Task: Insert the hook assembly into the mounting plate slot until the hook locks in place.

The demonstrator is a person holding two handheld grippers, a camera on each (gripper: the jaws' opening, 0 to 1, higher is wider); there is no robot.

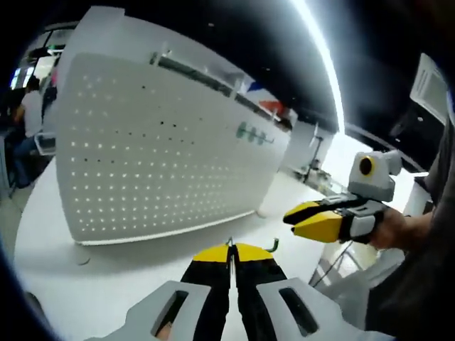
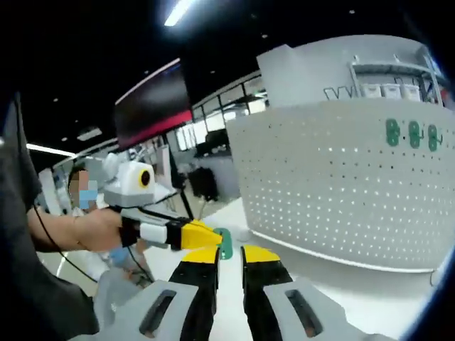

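Observation:
A white perforated mounting plate point(image 1: 163, 156) point(image 2: 341, 185) stands upright on the white table point(image 1: 106, 277). Green hooks point(image 1: 254, 133) point(image 2: 412, 133) hang near its top edge. My left gripper point(image 1: 229, 250) is shut on the hook assembly point(image 1: 273, 246), whose thin metal hook juts out to the right of the yellow tips, a short way in front of the plate's lower edge. In the right gripper view the left gripper point(image 2: 206, 236) comes in from the left with the green hook part point(image 2: 225, 244) at its tip. My right gripper point(image 2: 231, 254) point(image 1: 307, 219) is open and holds nothing, beside the left one.
A person's hand point(image 1: 394, 229) and dark sleeve point(image 1: 426, 270) hold the right gripper. People sit at the far left point(image 1: 28, 114). Behind the plate are shelves with small boxes point(image 2: 387, 89). Bare table surface point(image 2: 370, 305) lies in front of the plate.

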